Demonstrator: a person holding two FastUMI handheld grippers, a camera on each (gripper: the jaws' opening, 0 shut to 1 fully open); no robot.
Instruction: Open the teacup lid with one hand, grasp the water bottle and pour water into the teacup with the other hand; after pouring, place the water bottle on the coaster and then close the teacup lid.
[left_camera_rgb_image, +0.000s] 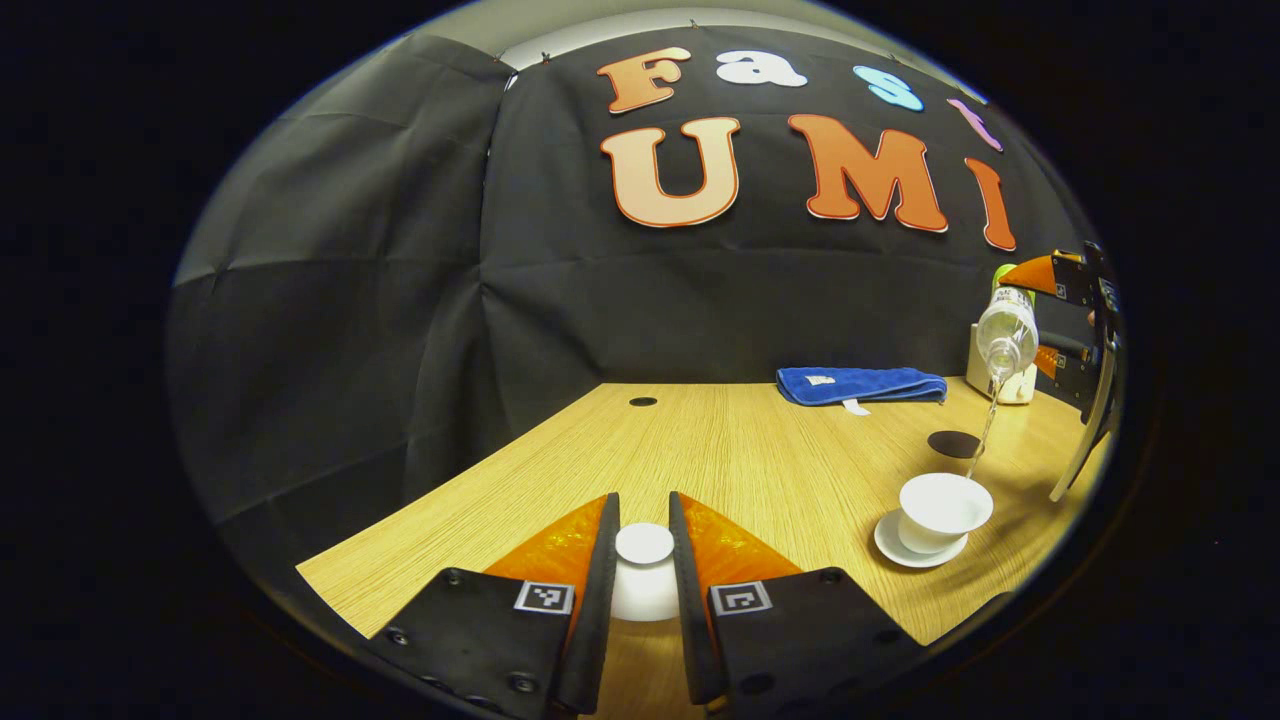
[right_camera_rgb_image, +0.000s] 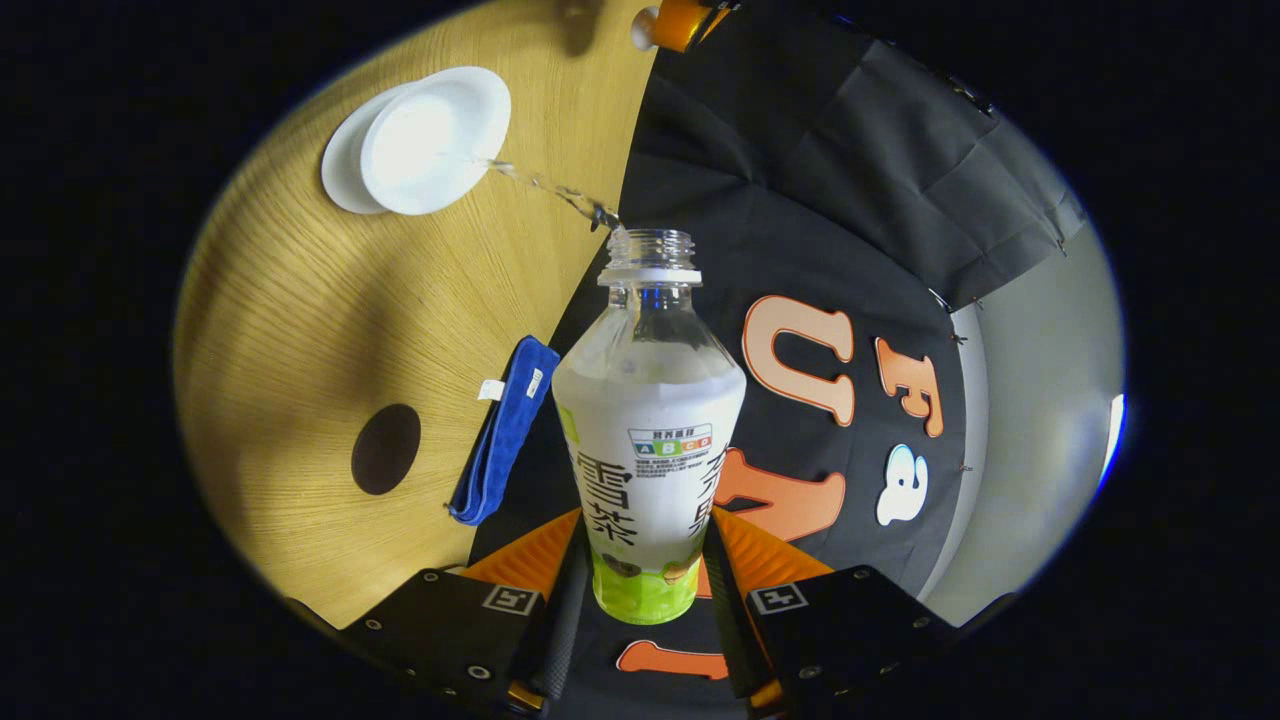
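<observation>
While water runs in a thin stream from the tilted bottle (right_camera_rgb_image: 648, 420) into the open teacup (left_camera_rgb_image: 943, 508), the cup sits on its saucer (left_camera_rgb_image: 912, 548) near the right edge of the tabletop (left_camera_rgb_image: 740, 450). The right gripper (right_camera_rgb_image: 645, 560) clamps the bottle low on its body, both fingers pressing its sides, neck pointing toward the cup. The left gripper (left_camera_rgb_image: 645, 570) is closed on the white lid (left_camera_rgb_image: 644, 560), holding it just above the front part of the tabletop, well apart from the cup. A dark round coaster (left_camera_rgb_image: 953, 443) lies just behind the cup. Farther back, a folded blue cloth (left_camera_rgb_image: 860, 385) rests by the rear edge, against the booth wall.
</observation>
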